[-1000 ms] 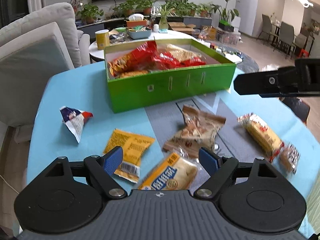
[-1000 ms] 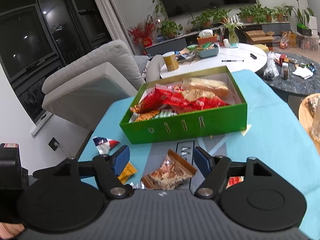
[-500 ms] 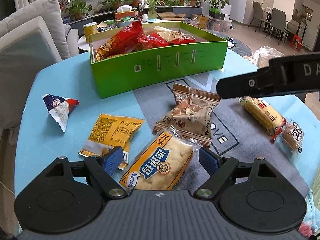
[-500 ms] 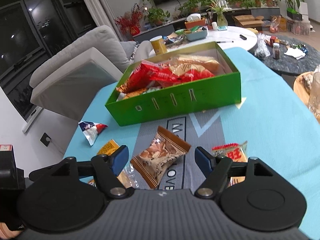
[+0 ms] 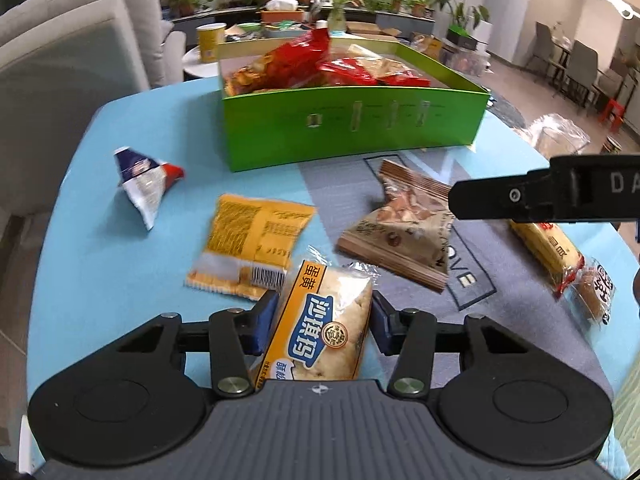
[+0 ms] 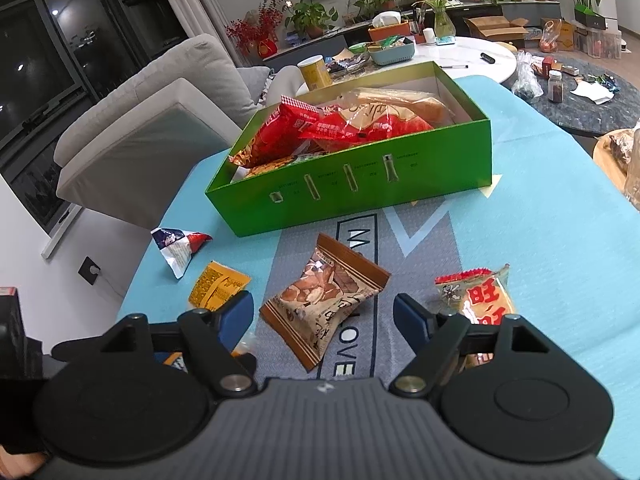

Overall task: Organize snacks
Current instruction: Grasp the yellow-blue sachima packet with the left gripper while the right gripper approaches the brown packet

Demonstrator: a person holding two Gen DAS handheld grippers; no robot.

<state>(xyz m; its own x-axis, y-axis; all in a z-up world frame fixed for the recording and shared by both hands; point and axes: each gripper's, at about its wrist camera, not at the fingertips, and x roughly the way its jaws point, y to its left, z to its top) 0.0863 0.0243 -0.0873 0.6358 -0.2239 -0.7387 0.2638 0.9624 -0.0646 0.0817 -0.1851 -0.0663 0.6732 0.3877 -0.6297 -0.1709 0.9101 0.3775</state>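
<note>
My left gripper (image 5: 324,318) is closing, and both blue pads touch the sides of a yellow-and-blue pastry packet (image 5: 324,332) lying on the table. My right gripper (image 6: 324,314) is opening, with a brown nut packet (image 6: 326,304) on the mat between its pads, untouched. A finger of the right gripper (image 5: 500,196) crosses the left wrist view above that brown packet (image 5: 400,232). The green box (image 6: 348,196) behind holds red and clear snack bags. Loose on the table lie a yellow packet (image 5: 252,244), a blue-white packet (image 5: 142,178) and a red-topped cracker packet (image 6: 476,300).
A grey mat (image 6: 420,256) runs down the middle of the blue tablecloth (image 6: 540,220). A small wrapped snack (image 5: 596,292) sits near the right table edge. A grey sofa (image 6: 152,120) stands left, and a cluttered round white table (image 6: 472,56) stands behind the box.
The left jaws have closed in onto the pastry packet, which now sits deep between them. The right jaws have spread wider, and that gripper has sunk slightly toward the brown packet.
</note>
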